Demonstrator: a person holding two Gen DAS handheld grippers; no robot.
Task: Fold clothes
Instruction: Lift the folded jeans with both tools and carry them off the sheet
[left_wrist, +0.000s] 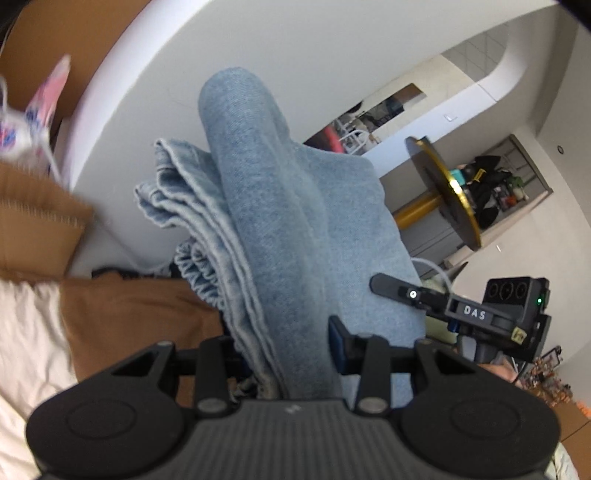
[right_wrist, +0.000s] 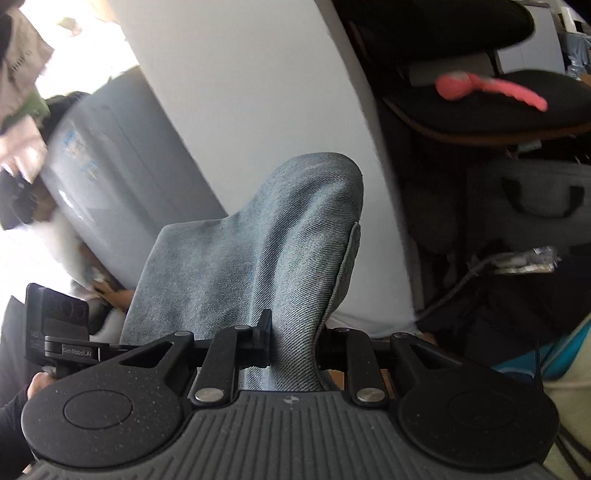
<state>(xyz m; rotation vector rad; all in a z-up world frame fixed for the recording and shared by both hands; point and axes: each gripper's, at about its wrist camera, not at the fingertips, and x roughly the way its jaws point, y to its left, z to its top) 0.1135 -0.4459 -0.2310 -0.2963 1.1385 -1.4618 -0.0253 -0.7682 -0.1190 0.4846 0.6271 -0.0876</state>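
The left gripper (left_wrist: 284, 354) is clamped on a thick bundle of light blue jeans (left_wrist: 280, 229), its jaws closed tight against several stacked layers; the folded denim rises away from the camera in a rounded hump, with hemmed edges and a gathered waistband fanned out on the left side of the bundle; the right gripper (left_wrist: 402, 291) shows in the left wrist view at the far side of the same cloth, its finger lying against the denim; in the right wrist view the right gripper (right_wrist: 291, 343) is likewise closed on the jeans (right_wrist: 280, 251), a fold of twill pinched between its jaws and standing up in a soft peak; so the jeans hang held between both grippers, lifted off any surface; a brown cloth (left_wrist: 140, 325) and a cream sheet (left_wrist: 26, 339) lie below on the left; a white wall (right_wrist: 258, 92) stands behind; a hand (right_wrist: 37, 384) grips the left gripper's handle at the lower left of the right wrist view.
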